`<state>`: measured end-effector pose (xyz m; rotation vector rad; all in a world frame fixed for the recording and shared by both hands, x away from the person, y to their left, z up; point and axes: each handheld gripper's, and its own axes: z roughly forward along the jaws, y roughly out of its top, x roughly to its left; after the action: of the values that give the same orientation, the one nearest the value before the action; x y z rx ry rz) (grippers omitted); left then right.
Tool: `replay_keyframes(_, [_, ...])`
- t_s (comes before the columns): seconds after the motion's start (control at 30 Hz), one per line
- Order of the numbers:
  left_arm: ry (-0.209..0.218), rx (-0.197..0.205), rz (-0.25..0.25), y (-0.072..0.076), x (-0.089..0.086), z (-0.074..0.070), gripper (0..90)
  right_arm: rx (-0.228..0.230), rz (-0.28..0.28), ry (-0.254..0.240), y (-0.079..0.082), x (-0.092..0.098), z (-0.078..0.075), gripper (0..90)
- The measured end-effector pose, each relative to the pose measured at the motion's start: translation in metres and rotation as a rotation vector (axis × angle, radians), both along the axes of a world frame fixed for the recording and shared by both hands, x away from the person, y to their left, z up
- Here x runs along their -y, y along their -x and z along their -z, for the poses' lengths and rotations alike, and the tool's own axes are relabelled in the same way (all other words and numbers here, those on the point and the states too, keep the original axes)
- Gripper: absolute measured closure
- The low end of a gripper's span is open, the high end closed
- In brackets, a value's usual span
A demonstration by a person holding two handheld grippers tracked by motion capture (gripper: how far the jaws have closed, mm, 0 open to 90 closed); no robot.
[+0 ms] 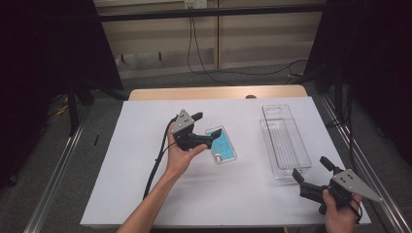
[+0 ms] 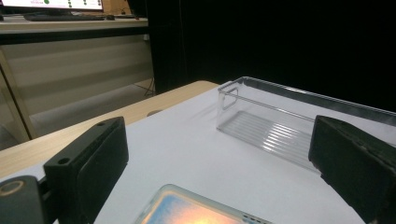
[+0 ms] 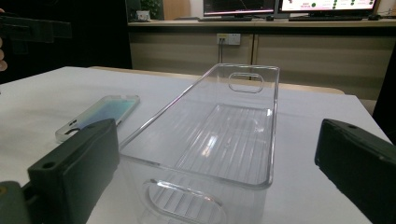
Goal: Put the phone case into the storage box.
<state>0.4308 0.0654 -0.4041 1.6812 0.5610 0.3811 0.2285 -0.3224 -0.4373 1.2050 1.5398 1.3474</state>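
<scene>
from the high view i saw the phone case lying flat on the white table, a little left of the middle. it looked like a clear, soft-edged shell with a teal-blue inner face, rounded corners and a pale translucent rim. in the left gripper view its near end caught a warm orange-and-blue sheen, with a row of small cutouts along the edge. in the right gripper view it lay off to the left, glossy and thin, its rim raised slightly off the table.

my left gripper was right at the case's left edge, jaws apart with the case's end between them; i couldn't tell whether either jaw touched it. nothing was clamped.

my right gripper sat near the table's front right corner, jaws also wide apart, just at the near end of the clear plastic bin. the bin was long, ribbed on the floor, with oval handle cutouts at both ends, and stood well apart from the case on its right.
</scene>
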Motion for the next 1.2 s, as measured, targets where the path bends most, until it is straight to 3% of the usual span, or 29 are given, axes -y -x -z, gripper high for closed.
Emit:
replay_keyframes(0.37, [-0.024, -0.008, 0.028, -0.019, 0.019, 0.001, 8.8, 0.001, -0.003, 0.003, 0.000, 0.000, 0.000, 0.0])
replay_keyframes(0.7, [-0.029, -0.013, 0.049, -0.029, 0.027, 0.007, 22.0, 0.000, -0.003, 0.002, 0.000, 0.000, 0.000, 0.0])
replay_keyframes(0.93, [-0.047, -0.029, 0.078, -0.032, 0.030, 0.011, 43.9, 0.000, -0.005, 0.003, 0.000, 0.000, 0.000, 0.0])
replay_keyframes(1.2, [-0.019, -0.056, 0.095, -0.034, 0.032, 0.013, 65.9, 0.002, -0.005, 0.003, 0.001, 0.000, 0.000, 0.0])
